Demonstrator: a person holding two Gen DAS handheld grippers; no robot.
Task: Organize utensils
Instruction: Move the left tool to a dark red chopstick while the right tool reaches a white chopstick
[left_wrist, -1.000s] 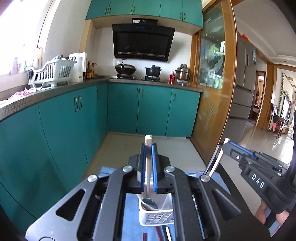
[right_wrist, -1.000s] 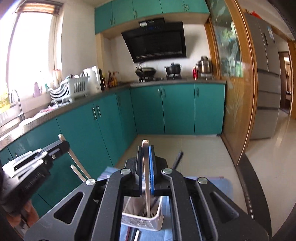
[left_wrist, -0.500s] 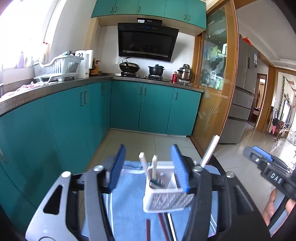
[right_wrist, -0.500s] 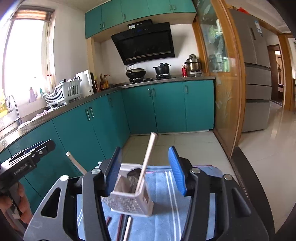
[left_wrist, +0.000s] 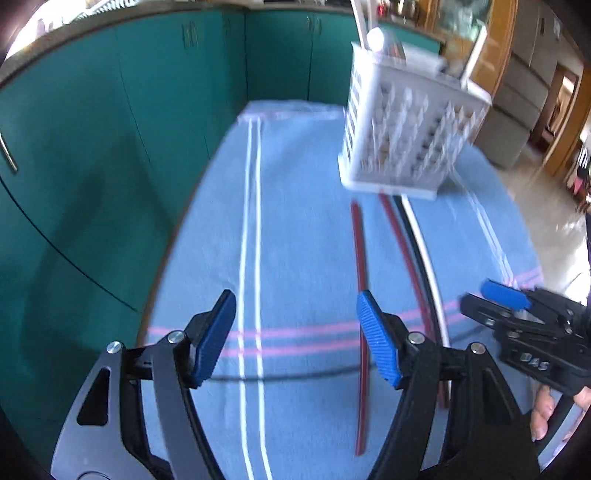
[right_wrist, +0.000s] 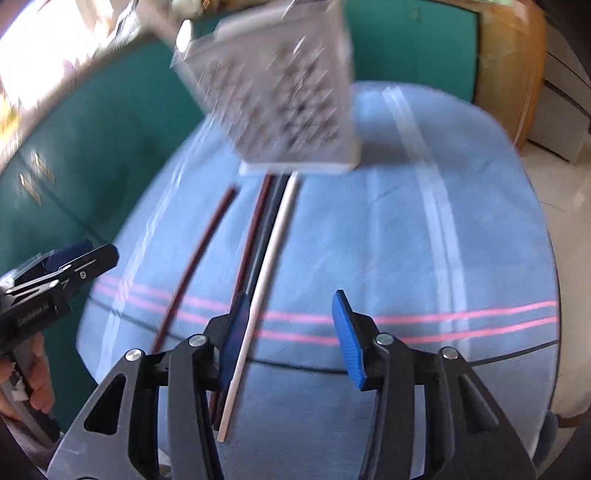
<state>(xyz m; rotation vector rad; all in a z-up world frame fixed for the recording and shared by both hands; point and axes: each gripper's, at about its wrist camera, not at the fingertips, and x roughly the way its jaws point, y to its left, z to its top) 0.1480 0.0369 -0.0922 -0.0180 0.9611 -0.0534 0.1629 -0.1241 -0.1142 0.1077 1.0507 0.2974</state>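
A white perforated utensil holder (left_wrist: 410, 122) stands at the far end of a blue striped cloth (left_wrist: 295, 229); it also shows in the right wrist view (right_wrist: 284, 92), with handles sticking out of its top. Several chopsticks lie in front of it: a lone dark red one (left_wrist: 360, 288) (right_wrist: 195, 266), then a dark red, a black and a white one (right_wrist: 266, 280) side by side. My left gripper (left_wrist: 295, 336) is open and empty above the cloth, left of the lone red chopstick. My right gripper (right_wrist: 288, 332) is open and empty, its left finger over the white chopstick.
The cloth covers a dark round table whose edge (right_wrist: 554, 295) curves close on both sides. Teal cabinets (left_wrist: 92, 129) stand beyond the left edge. A wooden door frame (right_wrist: 509, 55) and a tiled floor (left_wrist: 546, 206) lie to the right.
Both grippers let go of the utensils they held over the holder, opened, then tilted down and pulled back toward the chopsticks on the cloth. The utensils now stand in the holder.
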